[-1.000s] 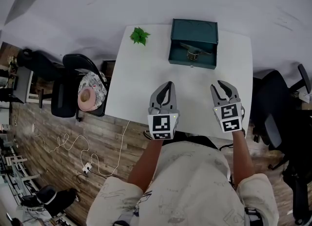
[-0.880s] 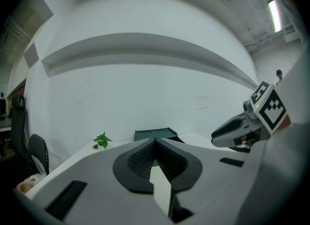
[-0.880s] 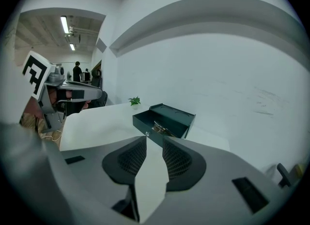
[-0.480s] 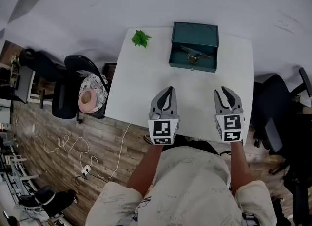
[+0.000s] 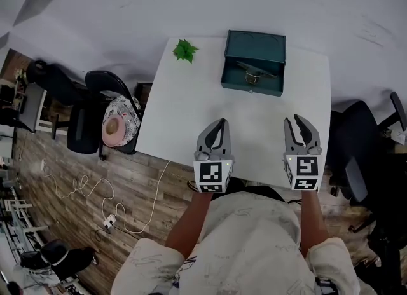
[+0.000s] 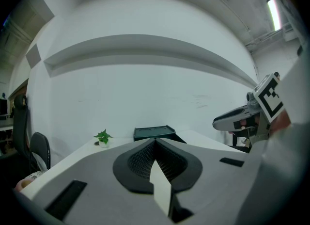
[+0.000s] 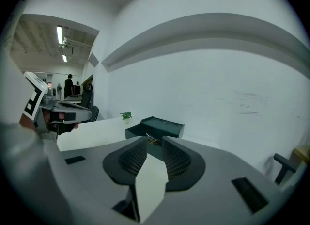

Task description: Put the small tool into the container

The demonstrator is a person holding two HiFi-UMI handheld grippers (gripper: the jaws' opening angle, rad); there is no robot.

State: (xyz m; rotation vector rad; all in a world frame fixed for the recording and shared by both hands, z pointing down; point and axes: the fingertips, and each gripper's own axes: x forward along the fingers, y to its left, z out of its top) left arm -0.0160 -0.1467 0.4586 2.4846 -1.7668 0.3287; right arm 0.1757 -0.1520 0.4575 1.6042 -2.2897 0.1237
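- Since a second ago my right tongs (image 5: 296, 122) have drawn back a little toward me at the near right of the table (image 5: 184, 116). Their jaws have just been closing a touch. My left tongs (image 5: 220, 123) have hardly shifted.
- The container (image 5: 254, 47), a dark teal box, stands at the far edge of the table, a bit right of centre.
- A pale metal piece (image 5: 254, 70) lies across the container's near side. It is the only thing here that could be the small tool, and I cannot tell whether it is that tool or a fitting of the box.
- My right tongs are open with a clear gap. Nothing sits between the jaws, and through the gap I see only the container, well apart from them.
- My left tongs have their jaws together, pad against pad, and hold nothing.
- Both tongs hang over the near edge of the table and point toward the far side, the left one near the middle.
- A small green plant (image 5: 184, 50) stands at the far left corner, just left of the container.
- Off the table, a dark chair (image 5: 95, 96) is on the left and another chair (image 5: 356, 147) on the right.
- A pale cable (image 5: 95, 189) trails over the wooden floor at the near left.
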